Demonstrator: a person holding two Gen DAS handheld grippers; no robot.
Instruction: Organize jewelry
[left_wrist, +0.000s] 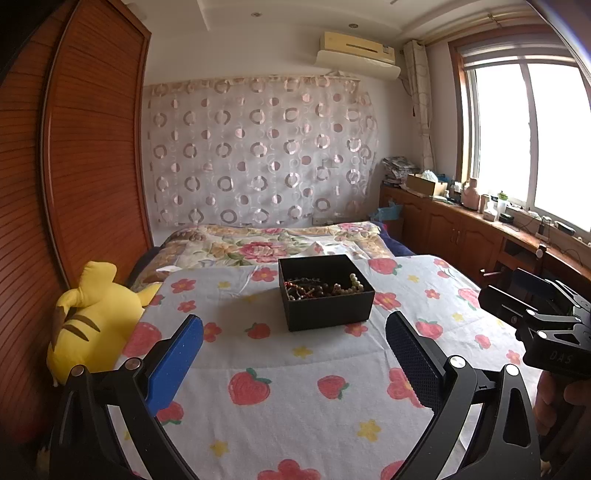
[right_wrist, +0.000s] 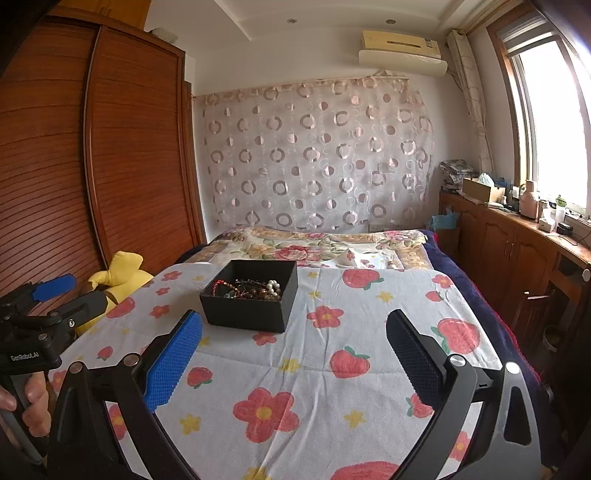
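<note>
A yellow plush toy (left_wrist: 88, 325) lies at the left edge of the bed (left_wrist: 295, 387), well to the left of the black box (left_wrist: 325, 291). That box stands on the strawberry-print sheet, and the jewelry (left_wrist: 321, 288) lies heaped inside it: dark bead strands, a red string, and pale pearl-like beads toward the box's right wall. No piece shows on the sheet outside the box.

That fits either jewelry already gathered in or a tangle waiting to be sorted out; the pictures do not settle which. Any pick from this heap would go best from above, closing on one strand only, since the strands overlap and would likely drag each other along. The pale beads look the easiest to single out.

The left gripper (left_wrist: 293, 345) is held level, short of the box and pointing at it, its jaws spread wide with nothing between them. The right gripper (right_wrist: 293, 343) hangs to the right of the box, likewise short of it, jaws wide apart and empty. A hand (right_wrist: 35, 402) wraps the left gripper's handle.
</note>
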